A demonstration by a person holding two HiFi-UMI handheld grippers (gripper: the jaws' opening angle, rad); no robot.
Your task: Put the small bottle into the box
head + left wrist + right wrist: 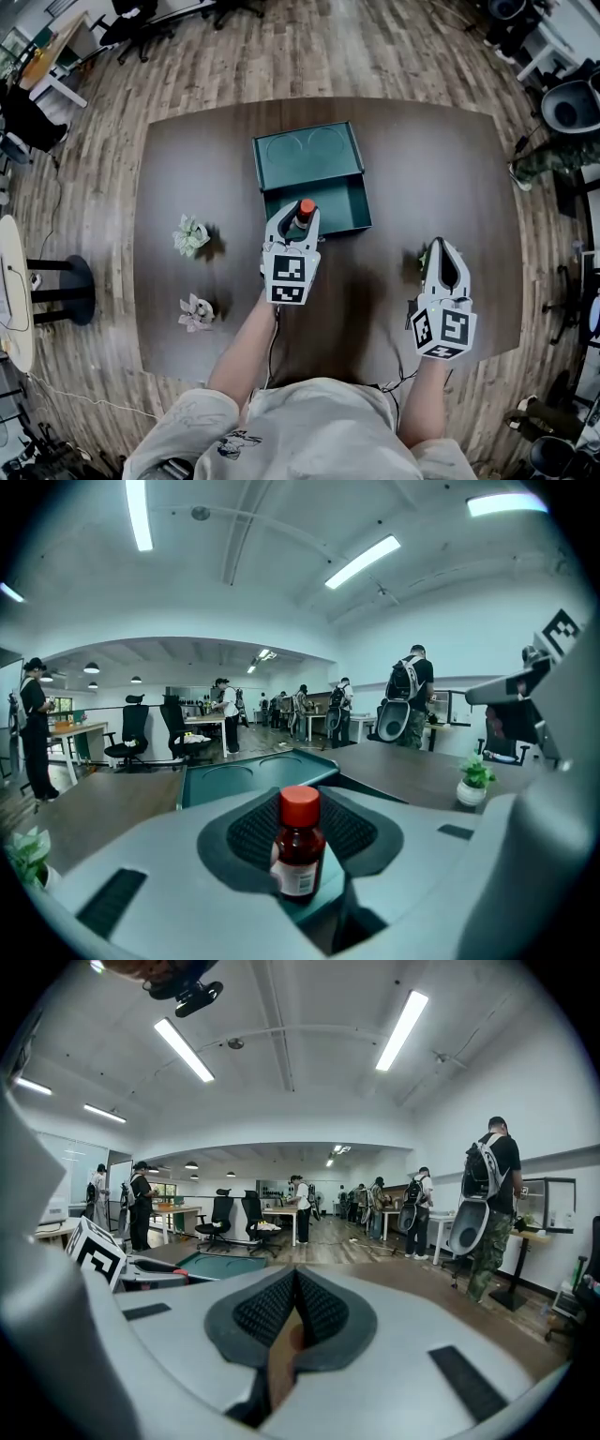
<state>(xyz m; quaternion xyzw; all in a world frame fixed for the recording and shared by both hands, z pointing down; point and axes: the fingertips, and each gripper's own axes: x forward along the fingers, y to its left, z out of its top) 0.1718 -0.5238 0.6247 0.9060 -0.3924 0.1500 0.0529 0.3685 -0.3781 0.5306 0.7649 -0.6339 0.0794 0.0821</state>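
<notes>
A small brown bottle (pixel 304 209) with a red cap stands upright between the pads of my left gripper (pixel 297 221), which is shut on it. In the left gripper view the bottle (pixel 299 853) fills the gap between the jaws, label facing me. It is held over the front wall of the open green box (pixel 323 202), whose lid (pixel 307 155) lies flat behind the tray. My right gripper (pixel 442 251) hovers at the table's right front, shut with nothing between its pads (pixel 319 1309).
The dark brown table (pixel 422 159) carries two small potted plants on the left, one (pixel 190 234) farther back and one (pixel 197 312) nearer me, and another plant (pixel 421 260) just left of the right gripper. Office chairs and people stand around the room.
</notes>
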